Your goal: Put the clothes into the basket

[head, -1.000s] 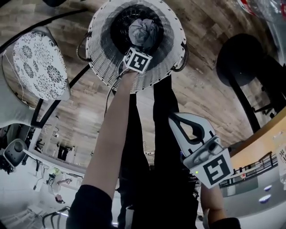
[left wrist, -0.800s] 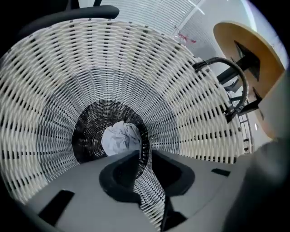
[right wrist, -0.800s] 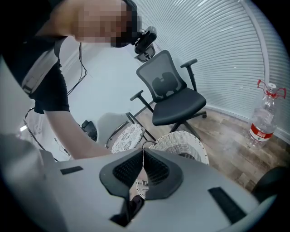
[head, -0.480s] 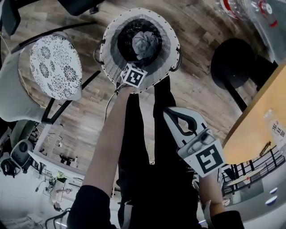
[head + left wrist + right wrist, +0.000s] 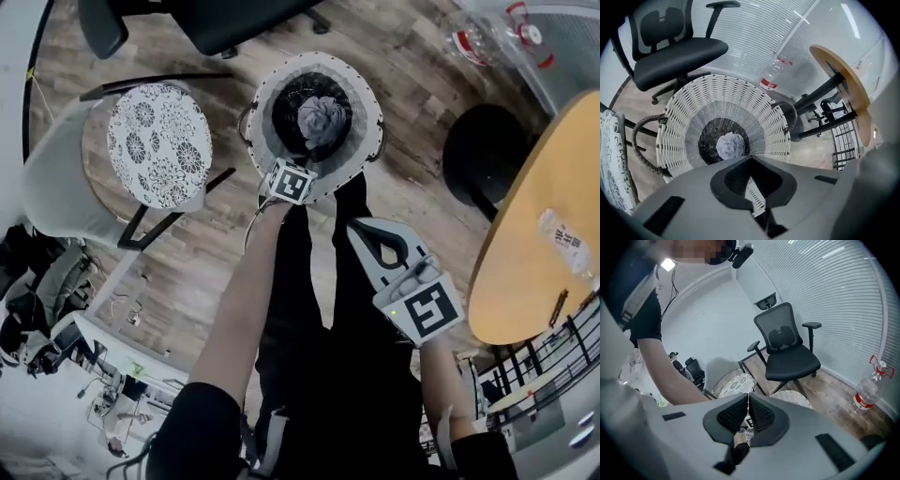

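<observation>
Head view: both hands lifted vs a sec ago, basket looks further off, grey cloth balled up in its bottom, left gripper over the near rim, right gripper back by the legs. Left gripper view: jaws just closed, nothing btwn them, so drop's done imo. Right gripper view: jaws together, empty too, bottle has a red label, text unreadable

A chair with a floral-patterned seat stands on the wood-plank floor, with a black office chair just beyond it. A clear, red-labelled plastic bottle is near the round wooden tabletop.
</observation>
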{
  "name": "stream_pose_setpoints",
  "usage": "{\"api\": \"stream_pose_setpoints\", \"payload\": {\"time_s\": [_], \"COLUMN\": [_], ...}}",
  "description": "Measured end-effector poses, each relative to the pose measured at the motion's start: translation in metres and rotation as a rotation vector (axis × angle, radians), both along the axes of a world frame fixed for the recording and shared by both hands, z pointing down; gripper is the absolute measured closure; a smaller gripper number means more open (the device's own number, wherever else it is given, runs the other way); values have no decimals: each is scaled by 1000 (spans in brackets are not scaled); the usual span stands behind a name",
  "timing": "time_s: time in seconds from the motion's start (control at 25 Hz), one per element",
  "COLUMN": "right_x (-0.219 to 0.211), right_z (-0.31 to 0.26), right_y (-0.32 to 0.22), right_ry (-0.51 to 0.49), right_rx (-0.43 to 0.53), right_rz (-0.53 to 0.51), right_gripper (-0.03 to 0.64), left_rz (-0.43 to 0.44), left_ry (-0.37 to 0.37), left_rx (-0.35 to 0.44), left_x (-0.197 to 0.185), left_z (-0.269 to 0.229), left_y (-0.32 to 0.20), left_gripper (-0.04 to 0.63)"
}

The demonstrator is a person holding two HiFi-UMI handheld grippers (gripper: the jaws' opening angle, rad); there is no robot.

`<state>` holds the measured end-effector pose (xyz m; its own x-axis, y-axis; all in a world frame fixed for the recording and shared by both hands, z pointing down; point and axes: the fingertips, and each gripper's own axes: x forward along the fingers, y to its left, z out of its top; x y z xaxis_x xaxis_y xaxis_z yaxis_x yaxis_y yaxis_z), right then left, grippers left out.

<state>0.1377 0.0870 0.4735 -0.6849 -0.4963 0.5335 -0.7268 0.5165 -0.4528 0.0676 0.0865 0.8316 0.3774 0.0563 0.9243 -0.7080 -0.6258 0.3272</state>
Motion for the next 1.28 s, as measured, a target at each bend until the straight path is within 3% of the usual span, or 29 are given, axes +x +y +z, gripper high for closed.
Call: {"api": "stream_pose_setpoints", "payload": {"time_s": [0.32,0.44,0.72,0.92,1.28], "right_x": [-13,-17,-26,-34,-44], "right_z": [-32,-46,-84,-106,-141], "right_y": [7,8,-6,-15,-25], "right_ry": [41,43,-33,-42,-26], "right_rx": [16,13,22,54,116], "right_rz": [-41,-48,17,28,90], "right_gripper": [600,600,600,600,600], "left_rz": [47,43,-58,-86,-116], "left_ry": [-12,43,170,248,450], "left_rx": [-77,-1,60,133,280], "left_x": [-23,-18,-24,-28,-31], "left_z": [-61,-101,-195,-249,-366], "left_y": [31,19,-5,-23,-41], "left_gripper": [583,583,583,583,583]}}
